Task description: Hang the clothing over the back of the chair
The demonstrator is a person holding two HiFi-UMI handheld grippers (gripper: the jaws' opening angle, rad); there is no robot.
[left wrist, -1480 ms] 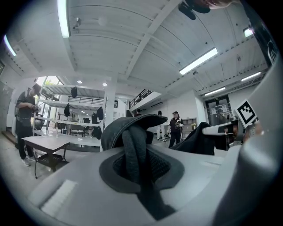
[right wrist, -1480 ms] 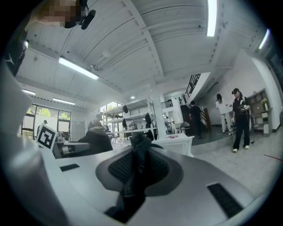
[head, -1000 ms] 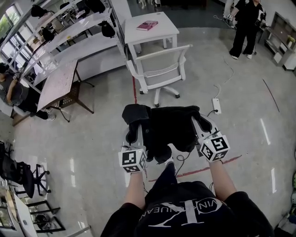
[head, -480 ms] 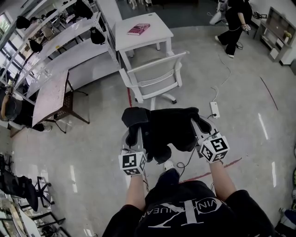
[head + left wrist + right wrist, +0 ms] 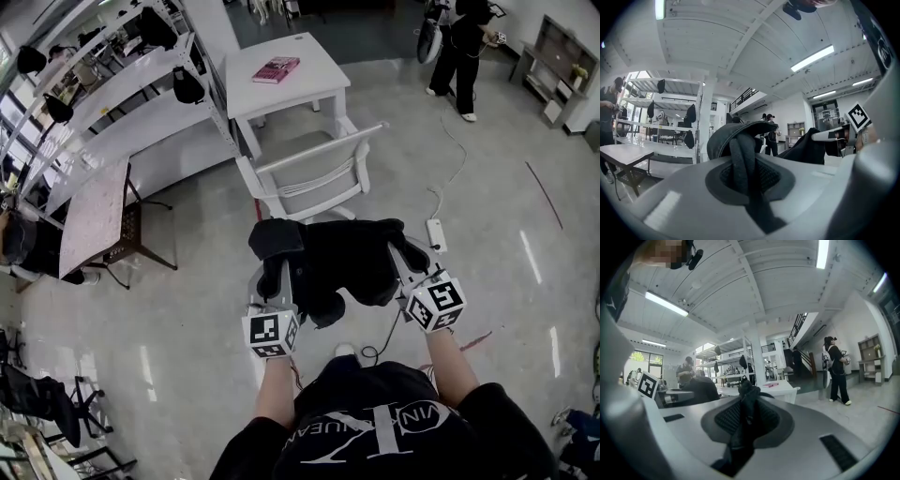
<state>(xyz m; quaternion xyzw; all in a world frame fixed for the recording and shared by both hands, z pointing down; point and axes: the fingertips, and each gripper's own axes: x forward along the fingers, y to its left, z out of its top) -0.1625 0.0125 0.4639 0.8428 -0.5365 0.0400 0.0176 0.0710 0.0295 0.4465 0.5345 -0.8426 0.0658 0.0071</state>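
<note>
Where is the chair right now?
In the head view the white chair stands at centre, just ahead of the black clothing. The white table with a pink book stands right behind it.

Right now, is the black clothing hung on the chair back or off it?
Off it. The black clothing hangs between the left gripper and right gripper, both shut on it, short of the white chair.

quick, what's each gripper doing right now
left gripper: shut on the black clothing
right gripper: shut on the same black clothing
</note>
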